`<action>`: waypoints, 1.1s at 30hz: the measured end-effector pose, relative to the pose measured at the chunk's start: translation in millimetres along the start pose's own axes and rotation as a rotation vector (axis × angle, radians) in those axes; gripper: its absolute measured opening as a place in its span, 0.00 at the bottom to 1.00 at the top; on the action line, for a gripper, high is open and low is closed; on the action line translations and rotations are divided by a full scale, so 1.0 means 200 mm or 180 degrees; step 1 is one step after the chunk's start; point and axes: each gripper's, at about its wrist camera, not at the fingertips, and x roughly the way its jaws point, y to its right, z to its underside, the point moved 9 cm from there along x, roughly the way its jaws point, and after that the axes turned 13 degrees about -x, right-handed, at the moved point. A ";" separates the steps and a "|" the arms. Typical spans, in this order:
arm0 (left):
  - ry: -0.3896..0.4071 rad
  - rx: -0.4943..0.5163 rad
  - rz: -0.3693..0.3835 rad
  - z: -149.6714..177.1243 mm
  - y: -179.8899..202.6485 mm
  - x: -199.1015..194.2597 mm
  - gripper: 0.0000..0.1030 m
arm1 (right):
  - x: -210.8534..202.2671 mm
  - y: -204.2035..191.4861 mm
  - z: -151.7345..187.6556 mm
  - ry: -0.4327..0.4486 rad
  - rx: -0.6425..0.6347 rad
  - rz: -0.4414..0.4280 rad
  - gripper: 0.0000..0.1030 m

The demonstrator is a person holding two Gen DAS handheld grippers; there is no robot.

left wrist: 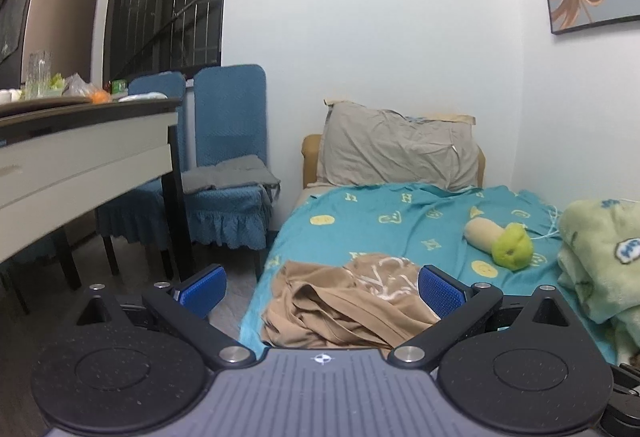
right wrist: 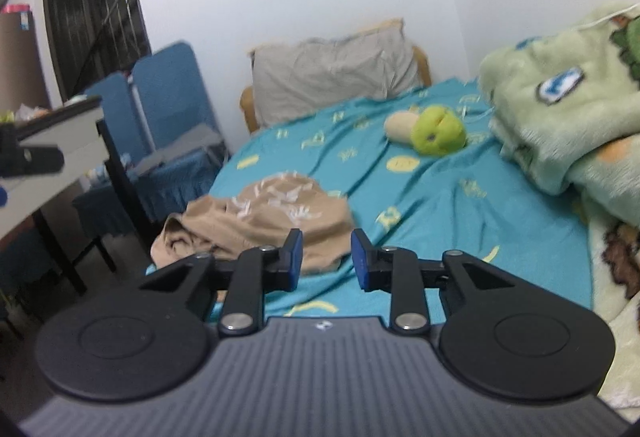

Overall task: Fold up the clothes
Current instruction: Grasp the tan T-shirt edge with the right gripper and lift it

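A crumpled tan garment with a white print [left wrist: 348, 301] lies on the teal bedsheet [left wrist: 380, 229] near the bed's left edge. It also shows in the right wrist view [right wrist: 264, 225]. My left gripper [left wrist: 320, 291] is wide open and empty, held in front of the garment and apart from it. My right gripper [right wrist: 325, 259] is open and empty, just short of the garment's right edge. Part of the left gripper [right wrist: 28, 159] shows at the left edge of the right wrist view.
A grey pillow [left wrist: 396, 149] leans at the head of the bed. A green and beige plush toy [left wrist: 500, 237] lies mid-bed. A folded pale green blanket [right wrist: 560, 109] is piled on the right. A table [left wrist: 80, 153] and blue chairs [left wrist: 228, 157] stand left of the bed.
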 end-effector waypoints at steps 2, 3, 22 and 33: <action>0.0002 -0.0043 -0.0019 0.01 -0.04 0.03 1.00 | 0.06 -0.04 0.01 -0.0079 -0.0023 -0.0083 0.68; 0.0004 -0.0064 -0.0029 0.02 -0.07 0.05 1.00 | 0.09 -0.06 0.01 -0.0095 -0.0024 -0.0125 0.94; -0.0380 -0.0506 -0.0277 0.17 -0.41 0.36 1.00 | 0.97 -0.31 0.26 -0.0842 -0.0854 -0.0272 0.68; -0.0389 -0.0549 -0.0225 0.21 -0.39 0.42 1.00 | 0.72 -0.12 -0.01 -0.0223 -0.0249 -0.0041 0.12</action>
